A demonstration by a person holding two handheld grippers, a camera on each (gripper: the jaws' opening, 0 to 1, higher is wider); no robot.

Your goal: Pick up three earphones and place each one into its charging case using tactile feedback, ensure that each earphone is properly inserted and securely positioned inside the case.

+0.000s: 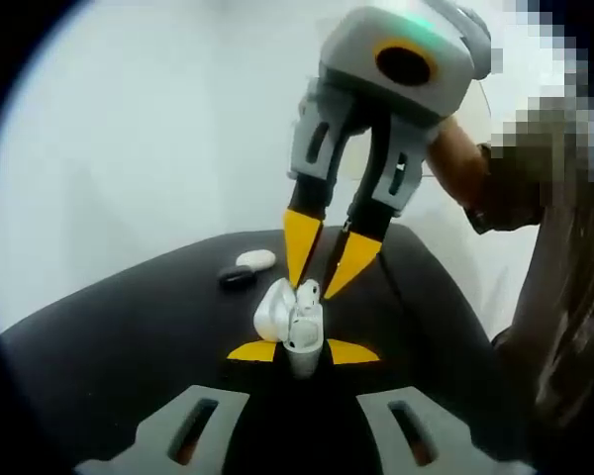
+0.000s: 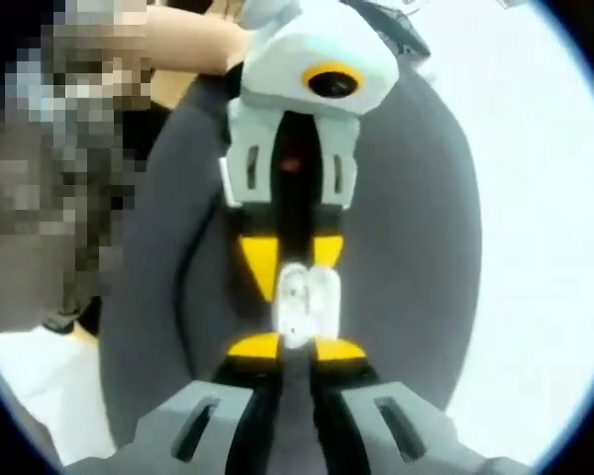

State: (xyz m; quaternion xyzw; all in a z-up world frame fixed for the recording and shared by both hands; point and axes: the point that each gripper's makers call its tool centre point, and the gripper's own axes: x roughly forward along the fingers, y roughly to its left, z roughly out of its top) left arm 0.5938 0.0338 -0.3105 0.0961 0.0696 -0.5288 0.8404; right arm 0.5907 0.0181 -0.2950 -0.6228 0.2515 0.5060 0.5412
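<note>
Charging case (image 1: 299,336) stands upright, clamped by left gripper (image 1: 302,351); right gripper (image 1: 325,265) pinches earphone (image 1: 308,291).

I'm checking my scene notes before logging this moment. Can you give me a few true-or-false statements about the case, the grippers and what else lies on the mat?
1. The white charging case stands with its lid open. True.
2. The left gripper is shut on the case. True.
3. The right gripper is far from the case. False: its jaws are at the case's open top.
4. A white earphone and a black one lie on the dark mat. True.
5. The mat is red. False: black.
</note>
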